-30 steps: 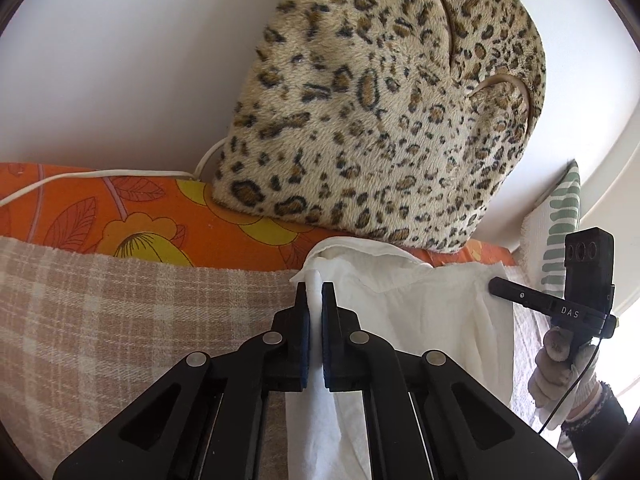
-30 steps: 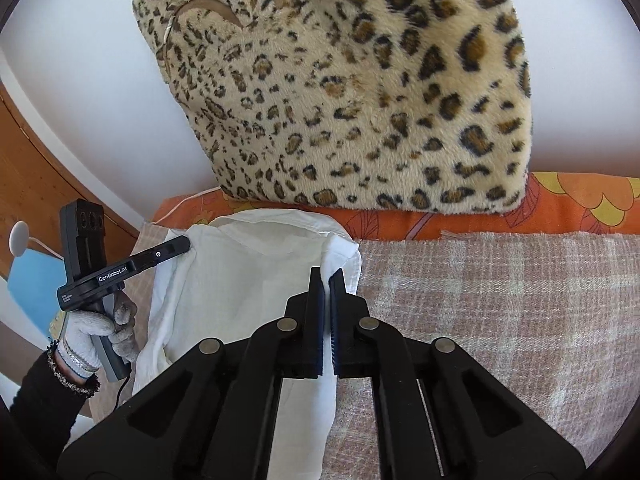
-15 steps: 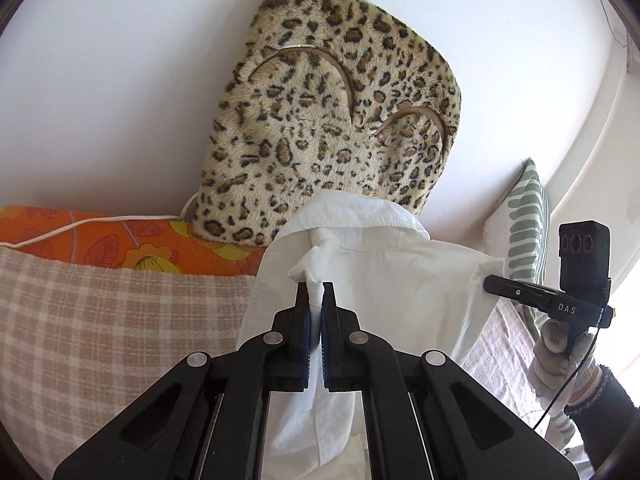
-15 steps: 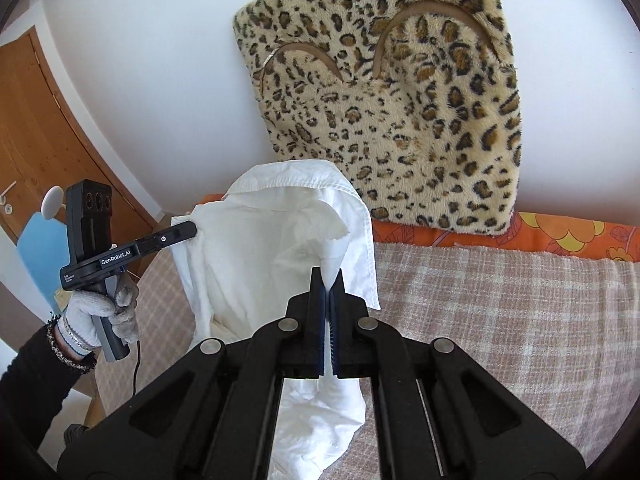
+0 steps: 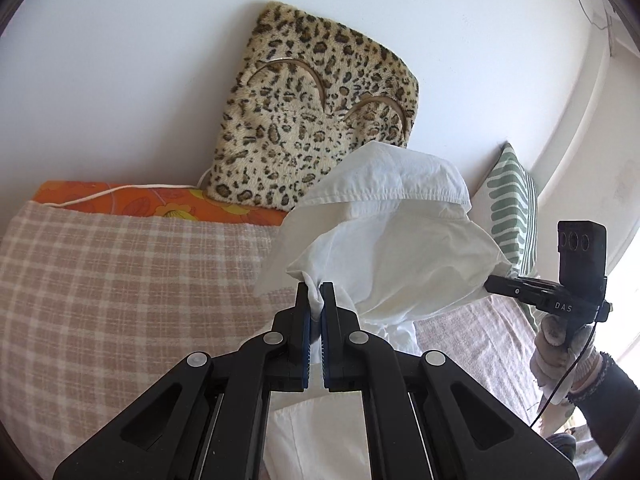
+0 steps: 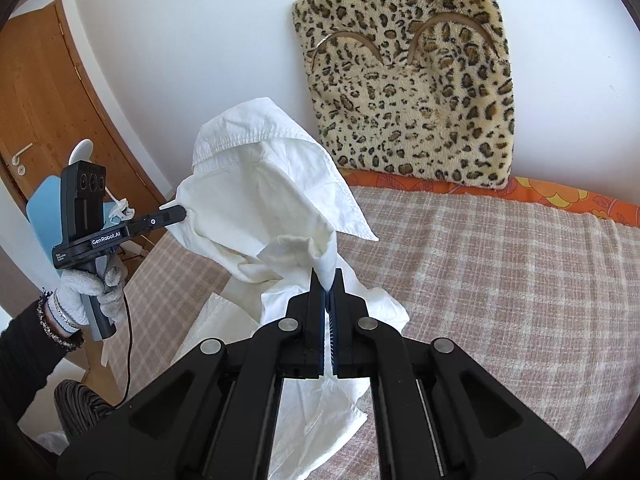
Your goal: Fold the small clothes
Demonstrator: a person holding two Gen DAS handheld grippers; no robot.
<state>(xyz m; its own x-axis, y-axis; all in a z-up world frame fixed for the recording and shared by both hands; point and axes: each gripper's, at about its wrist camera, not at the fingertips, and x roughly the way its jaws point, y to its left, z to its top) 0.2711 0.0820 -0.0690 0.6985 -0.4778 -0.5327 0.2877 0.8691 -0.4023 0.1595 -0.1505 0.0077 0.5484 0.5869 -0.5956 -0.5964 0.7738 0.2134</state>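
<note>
A small white collared shirt (image 5: 400,248) hangs in the air between my two grippers, above the plaid bed cover (image 5: 120,280). My left gripper (image 5: 315,300) is shut on a bunched edge of it. My right gripper (image 6: 327,284) is shut on another edge of the shirt (image 6: 264,200). Each gripper shows in the other's view: the right one (image 5: 496,284) at the shirt's right side, the left one (image 6: 178,214) at its left side. The shirt's collar points up and its lower part trails down to the bed.
A leopard-print cushion (image 6: 412,92) leans on the white wall at the back. An orange flowered sheet (image 5: 160,204) lies under the plaid cover (image 6: 500,280). A green striped pillow (image 5: 512,200) stands at the right. A wooden door (image 6: 36,112) is at the left.
Both grippers have risen and pulled back, lifting the shirt off the bed so it now hangs in the air between them. Both stay shut on it.
</note>
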